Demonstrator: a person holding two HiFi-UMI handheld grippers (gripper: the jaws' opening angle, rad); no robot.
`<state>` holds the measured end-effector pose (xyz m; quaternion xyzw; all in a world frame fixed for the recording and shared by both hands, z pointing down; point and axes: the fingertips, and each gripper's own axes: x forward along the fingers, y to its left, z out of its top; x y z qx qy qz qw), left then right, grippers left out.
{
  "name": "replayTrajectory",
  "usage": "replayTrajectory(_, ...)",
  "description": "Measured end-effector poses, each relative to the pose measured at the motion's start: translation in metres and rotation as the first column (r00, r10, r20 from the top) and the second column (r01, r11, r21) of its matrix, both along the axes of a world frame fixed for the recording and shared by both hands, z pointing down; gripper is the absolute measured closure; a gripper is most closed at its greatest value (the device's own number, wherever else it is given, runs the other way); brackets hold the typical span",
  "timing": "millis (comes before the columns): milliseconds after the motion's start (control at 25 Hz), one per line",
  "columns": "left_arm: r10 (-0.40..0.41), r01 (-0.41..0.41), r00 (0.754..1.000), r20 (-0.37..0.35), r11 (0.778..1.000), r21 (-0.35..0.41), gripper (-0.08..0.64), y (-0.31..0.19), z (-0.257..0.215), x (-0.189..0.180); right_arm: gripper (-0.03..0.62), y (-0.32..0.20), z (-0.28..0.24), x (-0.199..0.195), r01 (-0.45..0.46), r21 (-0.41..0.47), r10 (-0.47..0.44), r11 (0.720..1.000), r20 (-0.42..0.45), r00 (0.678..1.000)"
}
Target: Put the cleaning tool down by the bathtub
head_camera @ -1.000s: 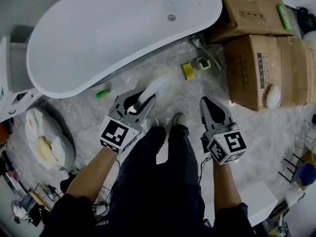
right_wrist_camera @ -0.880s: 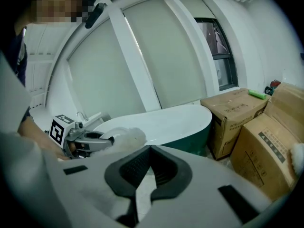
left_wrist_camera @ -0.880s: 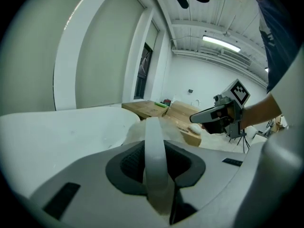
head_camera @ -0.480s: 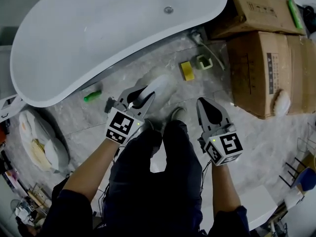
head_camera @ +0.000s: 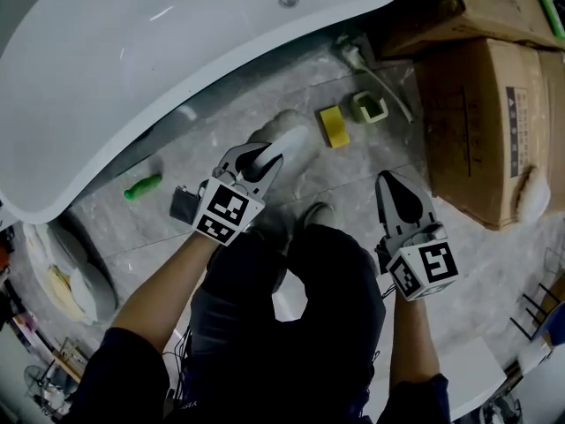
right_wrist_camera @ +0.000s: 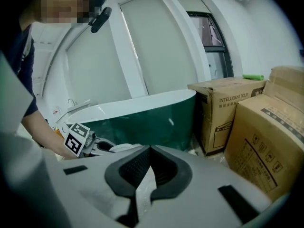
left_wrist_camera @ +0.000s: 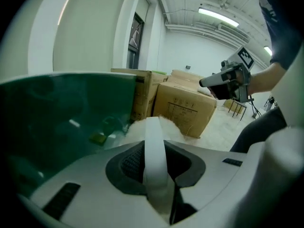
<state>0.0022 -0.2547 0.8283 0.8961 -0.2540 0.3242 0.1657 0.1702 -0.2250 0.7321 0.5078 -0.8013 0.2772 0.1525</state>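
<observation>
Grey marble-look floor [head_camera: 481, 268] here, in something more like a storeroom than a finished bathroom. A big white bathtub [head_camera: 132, 69] with a dark green outer skin is parked along the top of the head view, and cardboard boxes [head_camera: 494, 122] are stacked right beside its end. A few bits are scattered on the floor near the tub: a yellow sponge [head_camera: 333, 126], a small green square cup [head_camera: 371, 107] and a green bottle-shaped thing [head_camera: 143, 186] further to the left. White walls, tall windows and strip lights can be seen in the gripper views.

Progress-wise, the job looks mostly done but not finished. The cleaning tool [head_camera: 290, 141] is clamped in the left gripper [head_camera: 265, 160], with its flat white handle pinched between the pads. Its fluffy head [left_wrist_camera: 137, 126] is pointed at the floor, just in front of the tub's side. So the tool is in about the right spot, low down and close to the bathtub. Whether the fluffy end is actually touching the floor can't be told from these views.

What's left, as a guess: the tool gets lowered the last bit, laid flat and let go.

The right gripper [head_camera: 389, 184] is clenched on nothing and held off to the side, well apart from the tool.
</observation>
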Motion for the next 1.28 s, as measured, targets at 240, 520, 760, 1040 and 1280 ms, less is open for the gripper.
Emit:
replayTrajectory(240, 0.035, -0.035, 0.999, 0.029, 0.999, 0.001, 0.453, -0.011, 0.08, 0.011, 0.591, -0.011, 0.057, 0.029, -0.044, 0.01, 0.044, 0.999, 0.002, 0.999)
replayTrajectory(520, 0.061, -0.061, 0.997, 0.037, 0.998, -0.004, 0.453, -0.02, 0.149, 0.025, 0.591, -0.031, 0.106, 0.035, -0.061, 0.043, 0.06, 0.997, 0.027, 0.998)
replayTrajectory(760, 0.117, -0.117, 0.991, 0.071, 0.993, -0.008, 0.453, -0.03, 0.208, 0.028, 0.591, -0.043, 0.14, 0.041, -0.045, 0.051, 0.046, 0.998, -0.01, 0.999)
replayTrajectory(1040, 0.192, -0.19, 0.974, 0.118, 0.981, -0.027, 0.453, -0.025, 0.281, 0.027, 0.591, -0.043, 0.174, 0.042, -0.034, 0.028, 0.035, 0.999, -0.026, 0.999)
replayTrajectory(1280, 0.205, -0.2, 0.969, 0.137, 0.978, -0.049, 0.453, -0.013, 0.329, 0.021, 0.591, -0.037, 0.201, 0.031, -0.011, 0.003, 0.011, 1.0, -0.024, 1.0)
